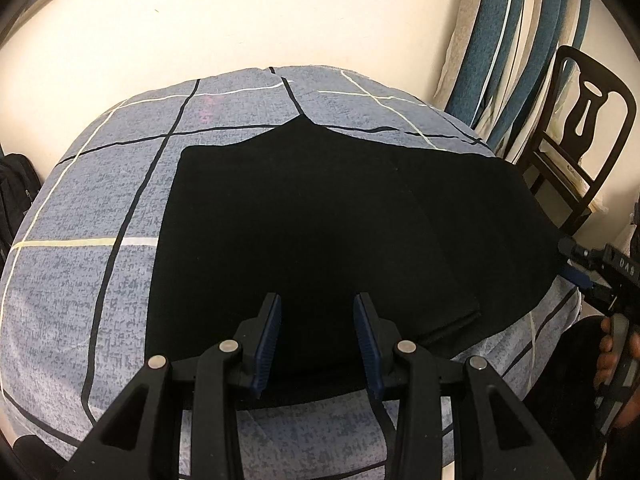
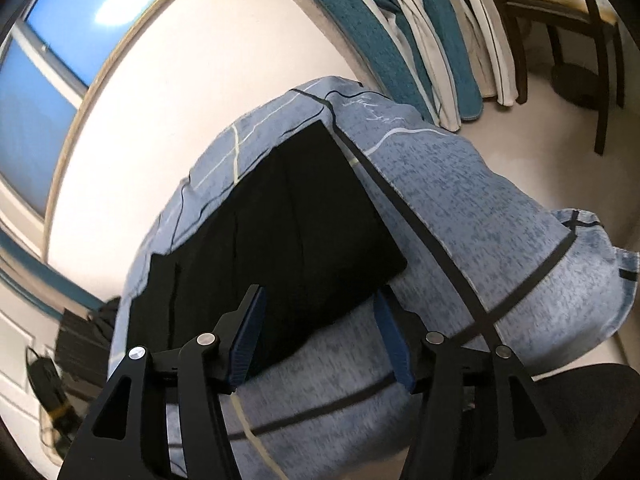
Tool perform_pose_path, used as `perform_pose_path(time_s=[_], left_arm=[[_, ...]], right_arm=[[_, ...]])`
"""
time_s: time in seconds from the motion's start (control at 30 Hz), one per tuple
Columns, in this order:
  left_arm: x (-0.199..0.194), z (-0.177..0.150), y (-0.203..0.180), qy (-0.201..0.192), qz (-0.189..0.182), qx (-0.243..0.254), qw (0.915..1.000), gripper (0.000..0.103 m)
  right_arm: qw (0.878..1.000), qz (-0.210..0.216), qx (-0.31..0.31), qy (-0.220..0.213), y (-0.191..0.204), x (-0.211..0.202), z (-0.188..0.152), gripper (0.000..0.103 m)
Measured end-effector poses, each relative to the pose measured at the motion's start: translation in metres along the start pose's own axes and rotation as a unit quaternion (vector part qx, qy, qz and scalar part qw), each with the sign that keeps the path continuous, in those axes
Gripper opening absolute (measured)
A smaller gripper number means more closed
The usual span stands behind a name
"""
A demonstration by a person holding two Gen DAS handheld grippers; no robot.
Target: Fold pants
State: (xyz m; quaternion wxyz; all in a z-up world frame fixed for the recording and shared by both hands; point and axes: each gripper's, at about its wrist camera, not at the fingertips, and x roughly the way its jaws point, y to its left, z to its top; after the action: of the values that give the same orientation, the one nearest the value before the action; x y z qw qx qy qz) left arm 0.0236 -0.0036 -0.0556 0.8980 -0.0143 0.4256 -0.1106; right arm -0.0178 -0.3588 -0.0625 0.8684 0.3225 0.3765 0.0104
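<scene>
I am hovering the left gripper (image 1: 318,336) and right gripper (image 2: 320,336), both with jaws apart and empty, over black pants (image 1: 320,220) already lying doubled lengthwise across the middle of the bed (image 1: 80,220), crosswise folds seemingly remaining.

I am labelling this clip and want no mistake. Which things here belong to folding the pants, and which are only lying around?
Belong to the job:
- black pants, lying flat on the bed
- left claw, open
- right claw, open
- blue plaid bedcover, the work surface

Only lying around:
- dark wooden chair
- blue striped curtain
- black bag
</scene>
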Motion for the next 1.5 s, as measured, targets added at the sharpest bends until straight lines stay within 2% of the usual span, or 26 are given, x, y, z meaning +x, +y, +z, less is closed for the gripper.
perform_pose_path(time_s=[0.23, 0.4, 0.47, 0.5, 0.6, 0.83, 1.1, 1.33, 1.5], left_arm=[[0.005, -0.001, -0.002, -0.002, 0.002, 0.002, 1.0, 0.041], [0.005, -0.003, 0.001, -0.004, -0.003, -0.002, 1.0, 0.041], [0.006, -0.004, 0.001, -0.005, -0.002, -0.002, 1.0, 0.041], [0.006, -0.004, 0.001, -0.005, -0.001, -0.002, 1.0, 0.041], [0.003, -0.003, 0.003, -0.004, -0.005, -0.008, 0.9999, 0.041], [-0.011, -0.002, 0.021, -0.018, -0.007, -0.038, 0.9991, 0.041], [-0.029, -0.007, 0.053, -0.039, 0.002, -0.079, 0.9961, 0.041], [-0.047, -0.017, 0.082, -0.055, 0.013, -0.11, 0.9924, 0.041], [-0.056, -0.023, 0.102, -0.06, 0.024, -0.13, 0.9895, 0.041]], right_arm=[[0.998, 0.03, 0.045, -0.026, -0.008, 0.007, 0.004, 0.059], [0.998, 0.043, 0.027, -0.044, 0.002, 0.002, 0.007, 0.056], [0.999, 0.034, 0.029, -0.024, 0.0, 0.016, 0.012, 0.046], [0.999, 0.027, 0.031, -0.021, -0.002, 0.021, 0.014, 0.034], [0.999, 0.03, 0.035, -0.021, -0.001, 0.022, 0.022, 0.026], [0.997, 0.046, -0.054, -0.043, 0.058, -0.003, 0.036, 0.021], [0.984, 0.091, -0.146, -0.039, 0.141, -0.008, 0.03, 0.02], [0.971, 0.119, -0.207, -0.008, 0.199, 0.012, 0.007, 0.02], [0.958, 0.139, -0.248, 0.042, 0.238, 0.043, -0.03, 0.02]])
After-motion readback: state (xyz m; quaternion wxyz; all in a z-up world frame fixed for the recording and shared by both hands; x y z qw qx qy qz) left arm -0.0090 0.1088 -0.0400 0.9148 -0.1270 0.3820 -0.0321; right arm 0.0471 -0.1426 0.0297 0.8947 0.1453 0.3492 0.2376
